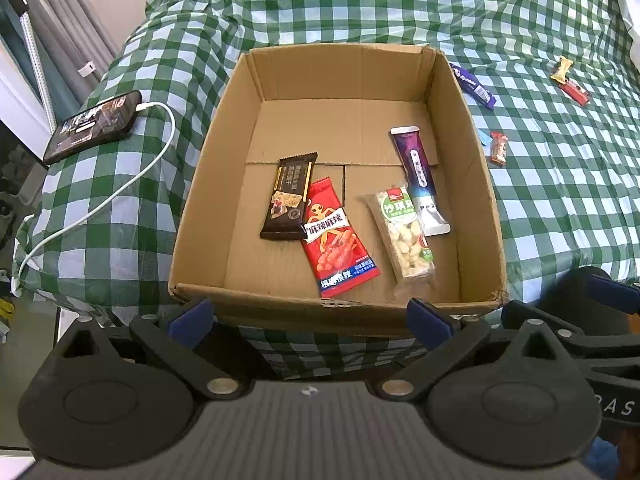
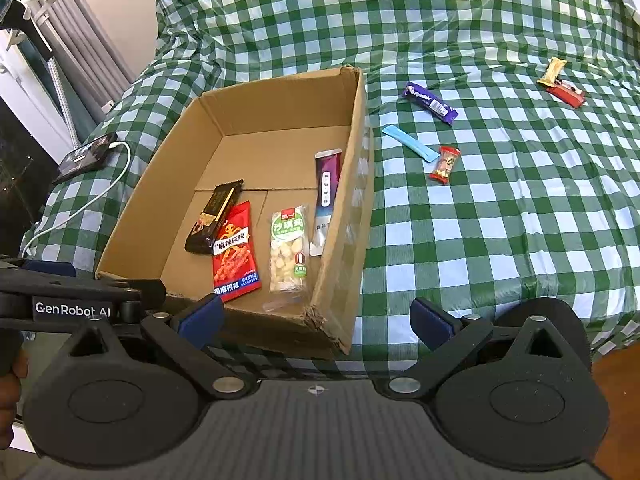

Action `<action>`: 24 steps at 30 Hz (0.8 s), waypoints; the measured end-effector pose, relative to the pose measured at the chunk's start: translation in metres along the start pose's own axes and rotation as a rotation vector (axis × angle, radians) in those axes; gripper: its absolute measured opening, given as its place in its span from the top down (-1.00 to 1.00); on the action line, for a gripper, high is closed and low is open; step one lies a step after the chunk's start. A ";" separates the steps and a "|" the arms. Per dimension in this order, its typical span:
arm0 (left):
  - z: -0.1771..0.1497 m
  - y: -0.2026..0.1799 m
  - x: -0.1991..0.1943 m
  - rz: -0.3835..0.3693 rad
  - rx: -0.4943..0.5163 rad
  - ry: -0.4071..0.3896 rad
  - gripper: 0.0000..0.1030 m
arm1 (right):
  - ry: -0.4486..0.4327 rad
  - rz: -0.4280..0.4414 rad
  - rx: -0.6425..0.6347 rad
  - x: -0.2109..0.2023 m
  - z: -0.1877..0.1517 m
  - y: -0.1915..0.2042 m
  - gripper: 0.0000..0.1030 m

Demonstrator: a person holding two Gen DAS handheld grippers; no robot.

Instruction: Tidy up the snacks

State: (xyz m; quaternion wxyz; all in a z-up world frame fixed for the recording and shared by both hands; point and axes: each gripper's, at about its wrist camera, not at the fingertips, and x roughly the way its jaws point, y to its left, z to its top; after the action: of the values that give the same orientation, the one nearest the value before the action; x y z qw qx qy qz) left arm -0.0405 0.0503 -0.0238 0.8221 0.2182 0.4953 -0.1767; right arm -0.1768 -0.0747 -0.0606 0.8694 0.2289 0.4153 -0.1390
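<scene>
Nearest, the left gripper [image 1: 310,316] and right gripper [image 2: 318,318] hover with blue-padded jaws spread wide, empty, at the near rim of an open corrugated cardboard box [image 1: 208,184]. The box sits on a bed under a wrinkled green-and-white checked cloth [image 2: 500,220]. Flat on its floor lie a glossy black bar [image 1: 290,196], its lower edge overlapping a red spicy-snack pouch [image 1: 336,236]; at 3 o'clock of these, a clear nougat pack [image 1: 406,236] and a purple-and-white tube sachet [image 1: 420,180]. Beyond, at 1 o'clock, a blue strip [image 2: 410,142], red candy [image 2: 445,165], purple bar [image 2: 430,103], and gold and red sweets [image 2: 562,84] lie scattered. At 10 o'clock, a phone [image 1: 94,126] charges on a white cable [image 1: 120,192].
</scene>
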 end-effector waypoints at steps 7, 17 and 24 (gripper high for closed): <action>0.001 0.000 0.002 0.001 -0.004 0.008 -0.99 | 0.014 0.000 -0.004 0.003 0.000 -0.001 -0.93; 0.001 0.001 0.003 -0.001 -0.011 0.013 -0.99 | 0.025 -0.004 -0.009 0.004 0.001 -0.002 -0.93; 0.001 0.001 0.003 -0.001 -0.010 0.014 -0.99 | 0.029 -0.006 -0.011 0.005 0.001 -0.003 -0.93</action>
State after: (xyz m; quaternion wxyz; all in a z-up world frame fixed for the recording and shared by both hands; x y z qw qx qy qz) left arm -0.0380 0.0505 -0.0262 0.8195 0.2149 0.5022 -0.1731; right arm -0.1744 -0.0782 -0.0648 0.8641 0.2248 0.4293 -0.1358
